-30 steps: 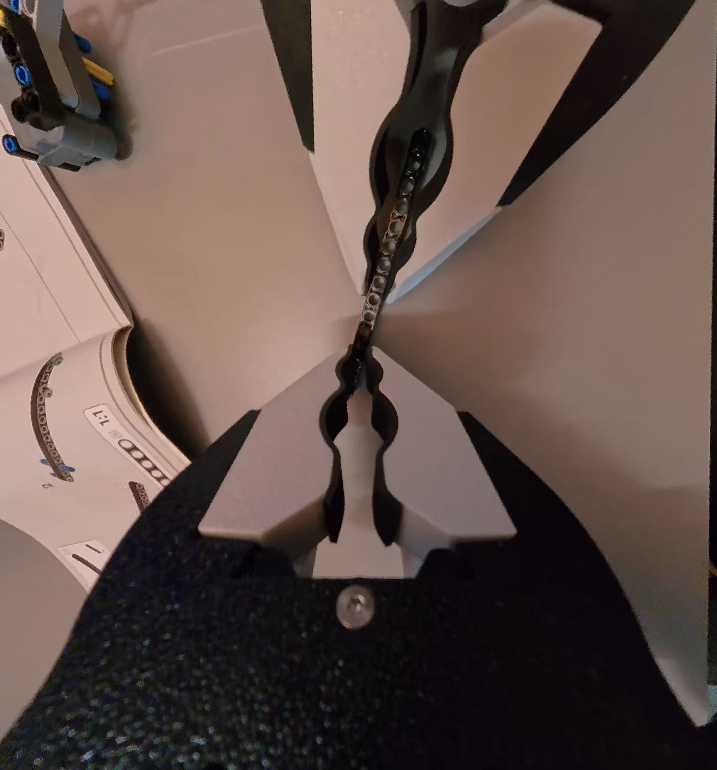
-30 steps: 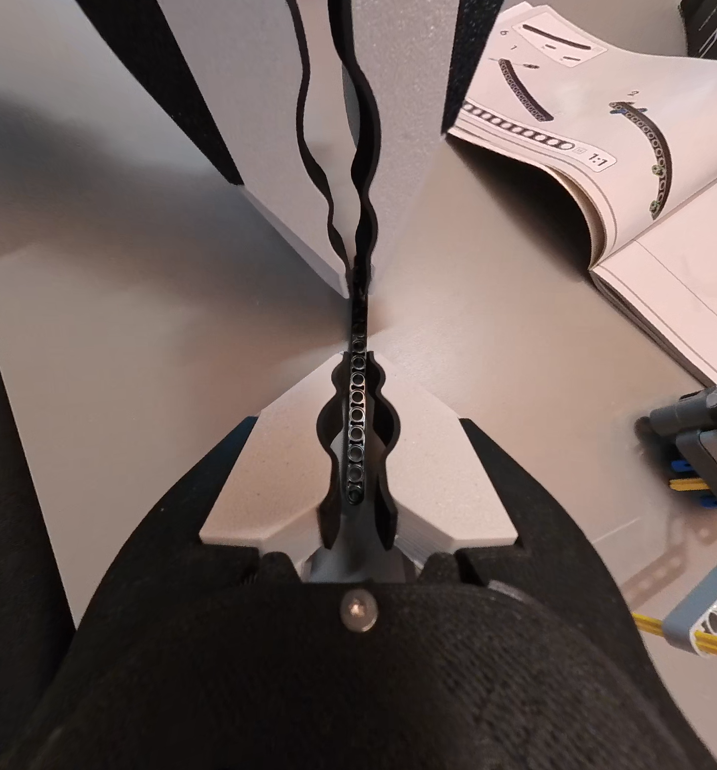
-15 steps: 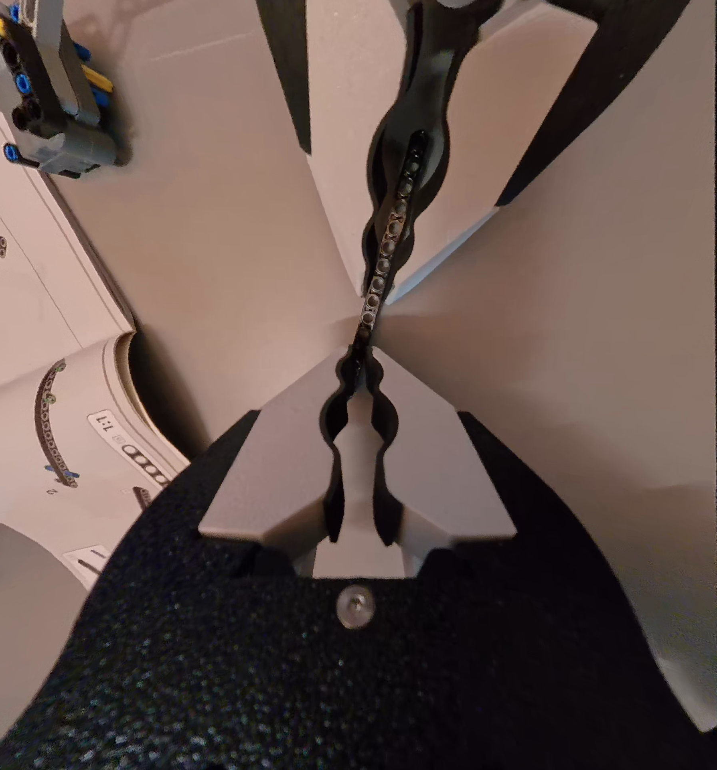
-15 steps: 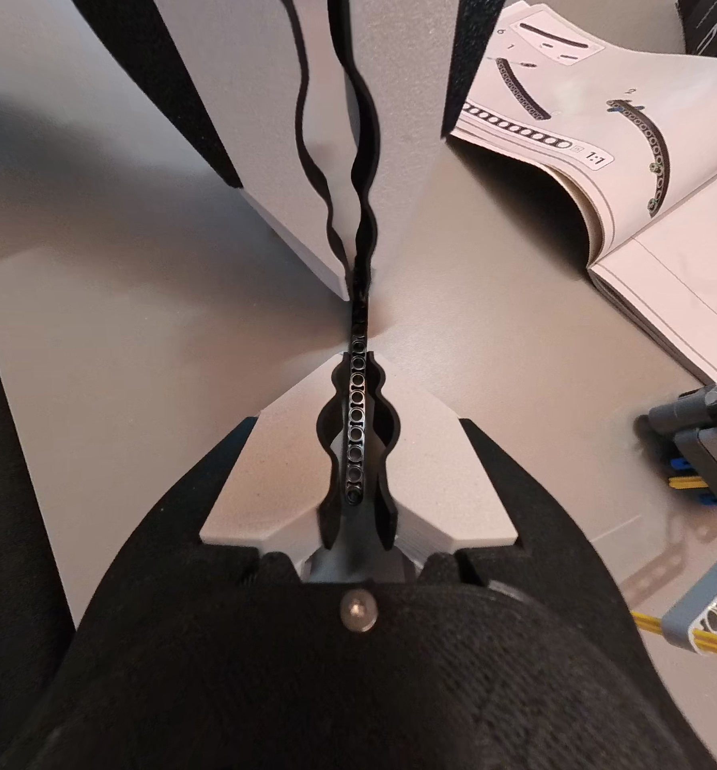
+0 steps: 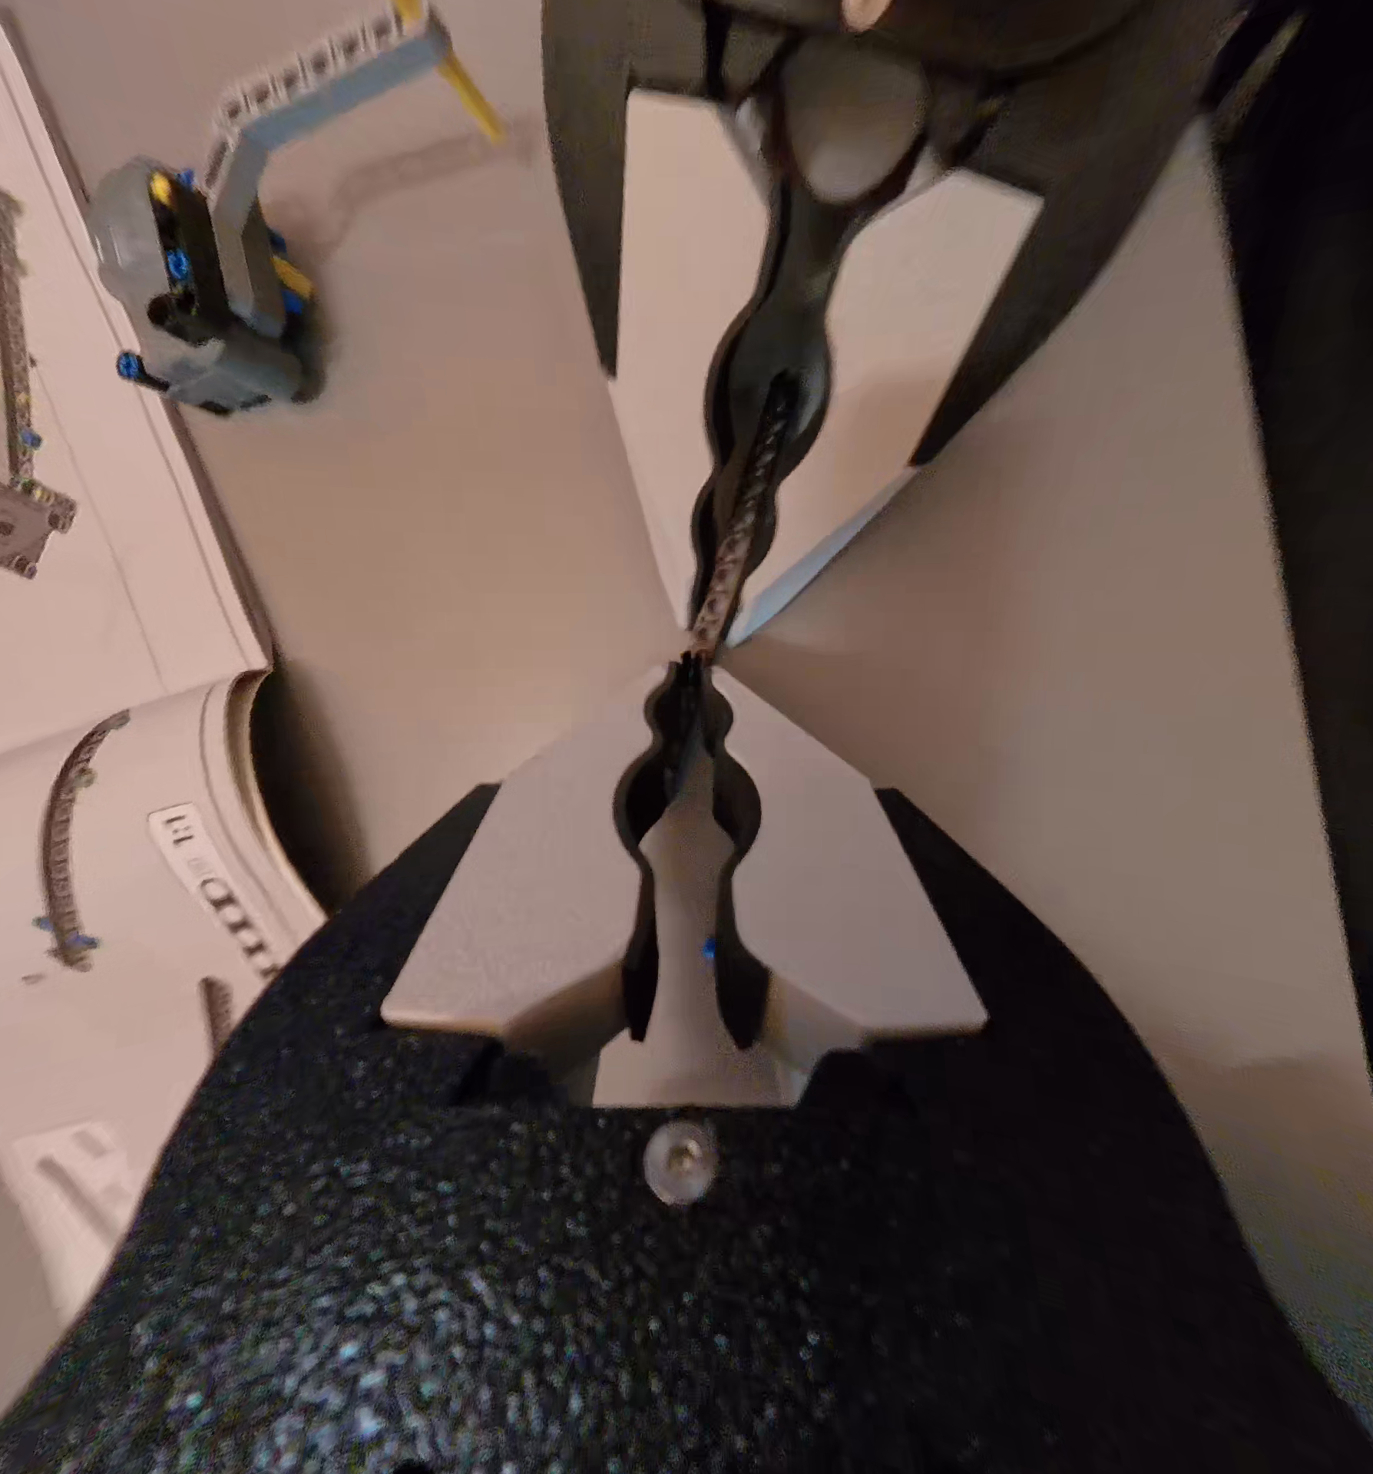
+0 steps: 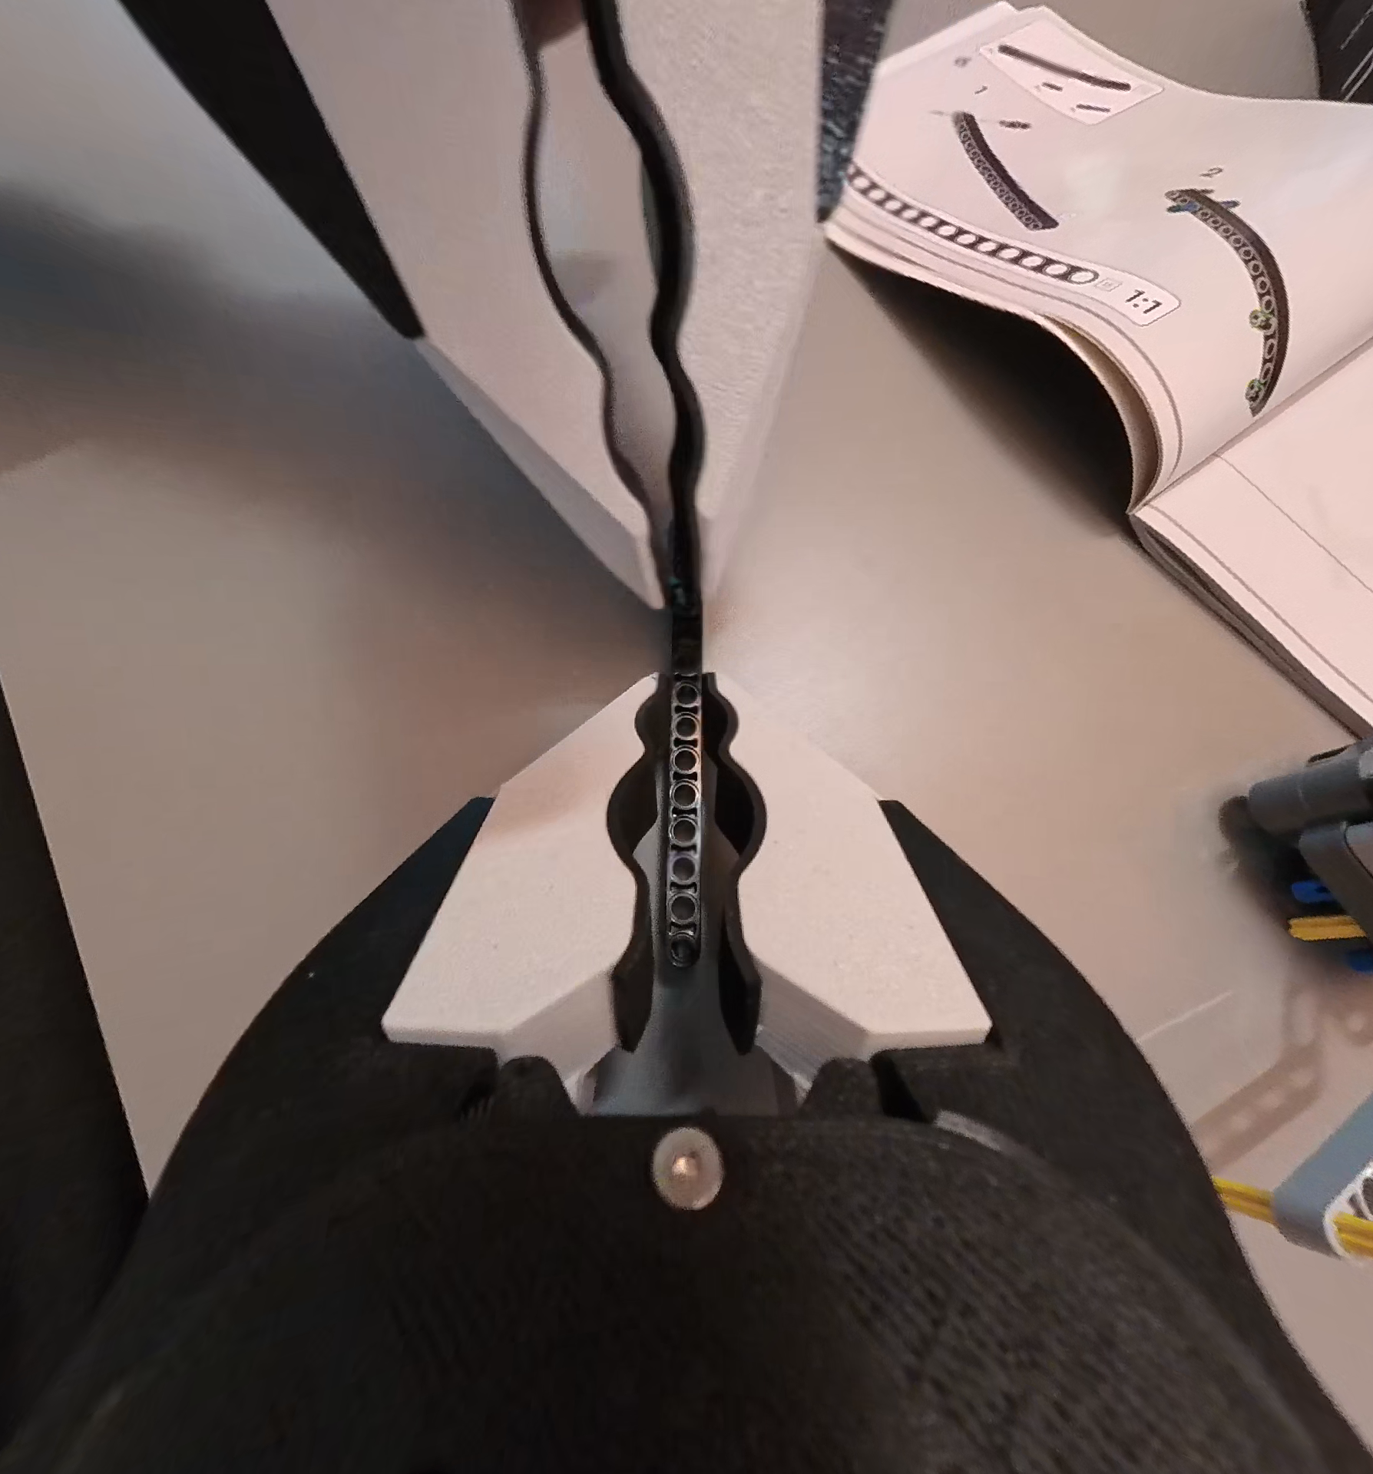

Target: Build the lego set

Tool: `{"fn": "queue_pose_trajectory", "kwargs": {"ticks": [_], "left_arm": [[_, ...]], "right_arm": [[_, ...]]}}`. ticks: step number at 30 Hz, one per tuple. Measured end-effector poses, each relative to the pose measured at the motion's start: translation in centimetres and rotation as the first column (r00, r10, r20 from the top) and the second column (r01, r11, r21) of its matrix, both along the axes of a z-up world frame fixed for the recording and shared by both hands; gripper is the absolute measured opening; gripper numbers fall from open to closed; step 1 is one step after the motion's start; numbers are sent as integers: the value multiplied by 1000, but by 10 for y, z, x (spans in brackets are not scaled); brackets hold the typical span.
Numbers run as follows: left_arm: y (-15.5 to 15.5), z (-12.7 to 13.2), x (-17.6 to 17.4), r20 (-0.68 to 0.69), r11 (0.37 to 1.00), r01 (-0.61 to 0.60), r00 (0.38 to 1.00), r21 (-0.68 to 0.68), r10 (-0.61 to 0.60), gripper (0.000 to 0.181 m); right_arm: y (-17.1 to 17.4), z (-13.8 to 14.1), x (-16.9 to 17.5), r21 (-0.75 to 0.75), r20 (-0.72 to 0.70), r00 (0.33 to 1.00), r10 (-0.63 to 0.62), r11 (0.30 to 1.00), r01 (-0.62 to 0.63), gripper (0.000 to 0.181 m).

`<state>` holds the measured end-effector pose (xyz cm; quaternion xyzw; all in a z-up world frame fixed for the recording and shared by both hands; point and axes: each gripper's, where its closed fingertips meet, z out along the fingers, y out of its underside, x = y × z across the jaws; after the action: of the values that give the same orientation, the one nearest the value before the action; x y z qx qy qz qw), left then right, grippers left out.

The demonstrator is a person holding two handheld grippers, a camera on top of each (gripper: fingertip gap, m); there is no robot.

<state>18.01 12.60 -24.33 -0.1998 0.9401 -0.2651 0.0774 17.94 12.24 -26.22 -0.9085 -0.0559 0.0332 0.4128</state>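
A long black beam with holes (image 5: 739,534) spans between my two grippers above the grey table. My left gripper (image 5: 691,670) is shut on one end of it. My right gripper (image 6: 687,678) is shut on the other end, and the beam (image 6: 685,813) runs back between its fingers. In the left wrist view the right gripper (image 5: 715,630) faces me tip to tip. In the right wrist view the left gripper (image 6: 679,590) does the same. A small blue speck (image 5: 707,947) shows between the left fingers.
A grey assembly with blue and yellow pins (image 5: 212,319) stands on the table, also in the right wrist view (image 6: 1345,861). An open instruction booklet (image 5: 69,558) lies beside it (image 6: 1146,319). The table edge (image 5: 1258,558) runs along a dark area. Both grippers' tips are close together, under 4 cm apart.
The left wrist view has shifted and blurred, and the grey assembly now sits lower and further right in it. The beam reaches slightly deeper between the left fingers. Both grippers remain shut on it.
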Motion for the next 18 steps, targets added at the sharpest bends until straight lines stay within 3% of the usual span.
{"fn": "queue_pose_trajectory", "kwargs": {"ticks": [3, 7, 12, 15, 18], "left_arm": [[-2, 8, 0, 58, 979, -64, 995, -194, 77, 1], [0, 29, -4, 70, 871, -140, 978, -471, 195, 1], [0, 46, -11, 221, 837, -86, 945, -540, 240, 1], [-7, 67, -12, 260, 776, -56, 925, -629, 277, 1], [-7, 83, -13, 256, 706, -40, 916, -707, 308, 1]], "right_arm": [[0, 0, 0, -2, -5, 1000, 0, 1000, 0, 5], [-4, 8, -4, 22, -51, 999, 12, 1000, -11, 16], [-4, 70, -3, 259, -71, 997, 0, 966, 19, 16], [-4, 78, -16, 316, -156, 983, 93, 948, -40, 17], [0, 87, -14, 403, -136, 986, 96, 915, -33, 15]]}}
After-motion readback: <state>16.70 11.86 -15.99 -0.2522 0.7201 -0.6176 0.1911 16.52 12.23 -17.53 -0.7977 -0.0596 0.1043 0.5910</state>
